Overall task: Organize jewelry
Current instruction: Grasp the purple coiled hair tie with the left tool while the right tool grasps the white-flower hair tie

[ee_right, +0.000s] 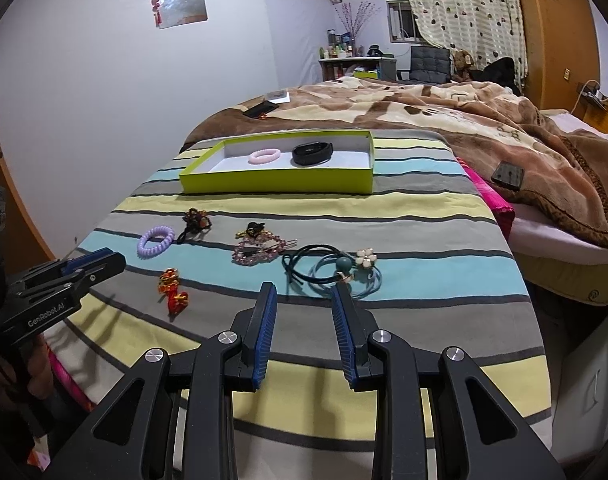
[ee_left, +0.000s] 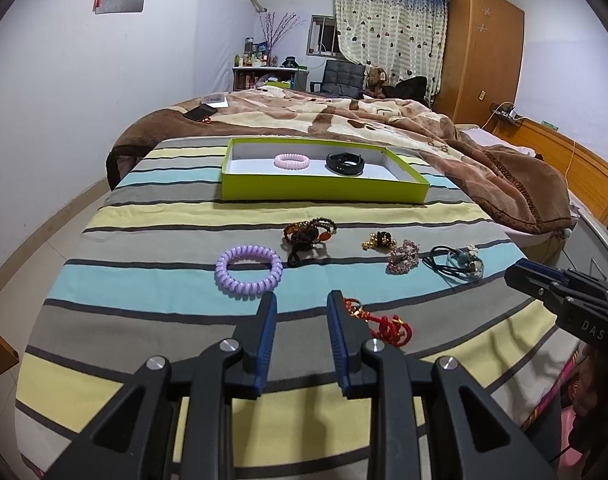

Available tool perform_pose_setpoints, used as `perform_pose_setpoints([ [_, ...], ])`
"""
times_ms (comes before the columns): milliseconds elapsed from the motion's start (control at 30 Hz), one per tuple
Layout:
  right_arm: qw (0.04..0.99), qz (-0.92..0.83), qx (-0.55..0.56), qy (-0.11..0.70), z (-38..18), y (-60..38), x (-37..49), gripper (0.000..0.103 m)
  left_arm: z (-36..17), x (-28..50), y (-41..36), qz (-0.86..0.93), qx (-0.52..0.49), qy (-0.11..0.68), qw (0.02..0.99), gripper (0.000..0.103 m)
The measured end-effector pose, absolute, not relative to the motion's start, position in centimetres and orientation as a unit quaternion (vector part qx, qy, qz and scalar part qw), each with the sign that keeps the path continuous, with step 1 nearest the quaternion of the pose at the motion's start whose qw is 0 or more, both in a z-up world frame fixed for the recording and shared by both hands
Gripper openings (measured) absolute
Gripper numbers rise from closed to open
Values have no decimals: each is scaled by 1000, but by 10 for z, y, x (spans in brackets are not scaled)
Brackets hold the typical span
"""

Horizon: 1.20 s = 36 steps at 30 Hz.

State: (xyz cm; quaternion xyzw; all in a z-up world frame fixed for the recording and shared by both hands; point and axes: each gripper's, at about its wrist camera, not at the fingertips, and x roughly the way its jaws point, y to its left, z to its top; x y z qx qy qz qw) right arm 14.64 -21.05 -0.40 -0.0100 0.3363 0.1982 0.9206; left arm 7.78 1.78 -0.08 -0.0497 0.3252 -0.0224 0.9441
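Note:
A lime-green box [ee_left: 323, 192] [ee_right: 280, 182] on the striped bedspread holds a pink coil band [ee_left: 291, 161] [ee_right: 265, 156] and a black wristband [ee_left: 345, 163] [ee_right: 312, 153]. Nearer lie a purple coil band [ee_left: 248, 272] [ee_right: 156, 241], a dark bead bracelet [ee_left: 307, 234] [ee_right: 196, 220], a pink heart clip [ee_left: 403, 260] [ee_right: 259, 251], blue-green hair ties [ee_left: 457, 266] [ee_right: 335, 270], a small gold-black piece [ee_left: 377, 240] [ee_right: 252, 231] and a red knot charm [ee_left: 387, 324] [ee_right: 172, 290]. My left gripper [ee_left: 302, 300] [ee_right: 104, 260] is open and empty, between the purple band and the red charm. My right gripper [ee_right: 304, 292] is open and empty, just before the hair ties; only its closer-set tips show in the left view [ee_left: 521, 272].
A brown blanket [ee_left: 343, 120] [ee_right: 443, 120] covers the bed beyond the box. A phone [ee_left: 200, 112] and a white booklet [ee_left: 215, 101] lie far left on it. A dark flat object [ee_right: 507, 176] rests on the blanket at right. A wooden headboard [ee_left: 563, 156] stands right.

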Motion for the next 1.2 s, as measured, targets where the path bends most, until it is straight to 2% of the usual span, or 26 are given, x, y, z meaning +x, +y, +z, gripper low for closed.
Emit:
perform_pose_setpoints([
  [167, 921, 187, -2, 342, -6, -217, 159, 29, 0, 87, 23, -10, -46, 325, 945, 27],
  [300, 921, 173, 2, 350, -9, -225, 173, 29, -1, 98, 33, 9, -47, 331, 942, 32],
  [533, 907, 147, -3, 394, -24, -235, 202, 29, -9, 119, 50, 38, -51, 356, 932, 32],
  [833, 894, 145, -33, 423, -34, -227, 217, 20, -25, 140, 62, 46, -81, 413, 906, 32],
  [933, 893, 143, -58, 422, -34, -221, 217, 13, -26, 145, 58, 51, -66, 420, 904, 33],
  [967, 893, 144, -64, 422, -35, -220, 217, 6, -26, 146, 56, 54, -58, 423, 903, 33],
  [1100, 894, 145, -72, 417, -34, -218, 214, 3, -26, 149, 49, 63, -32, 428, 901, 33],
  [1133, 896, 145, -65, 414, -33, -220, 212, 3, -26, 149, 49, 64, -30, 428, 901, 32],
  [1167, 898, 145, -61, 411, -31, -221, 211, 3, -26, 149, 50, 61, -31, 428, 901, 25],
  [1200, 901, 145, -56, 405, -28, -223, 209, 2, -25, 149, 49, 60, -30, 427, 902, 13],
])
